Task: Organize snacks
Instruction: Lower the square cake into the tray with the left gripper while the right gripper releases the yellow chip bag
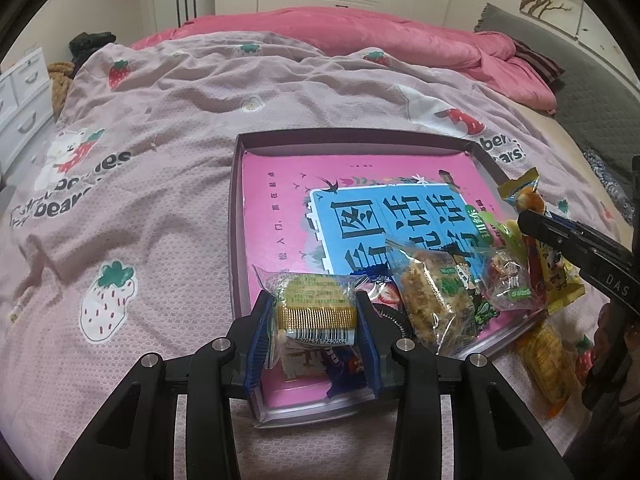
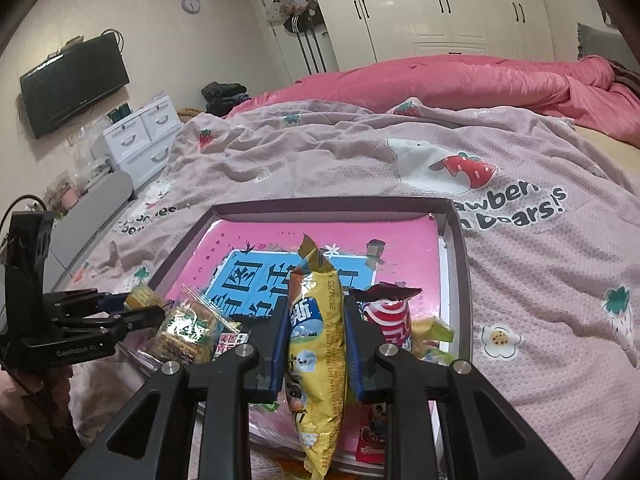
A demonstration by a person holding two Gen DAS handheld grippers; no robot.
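My left hand-held gripper (image 1: 316, 330) clamps a wrapped biscuit (image 1: 314, 307); my right hand-held gripper (image 2: 314, 344) pinches a yellow snack bag (image 2: 318, 344), both over the shallow box (image 1: 352, 136) on the bed. The slick bag may slip sideways.

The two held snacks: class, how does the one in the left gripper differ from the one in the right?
The small square cake is squat and clear-wrapped; the yellow packet is long and opaque. The cake lies crosswise between its jaws; the packet stands on end, reaching well past them. Both are clamped above the tray.
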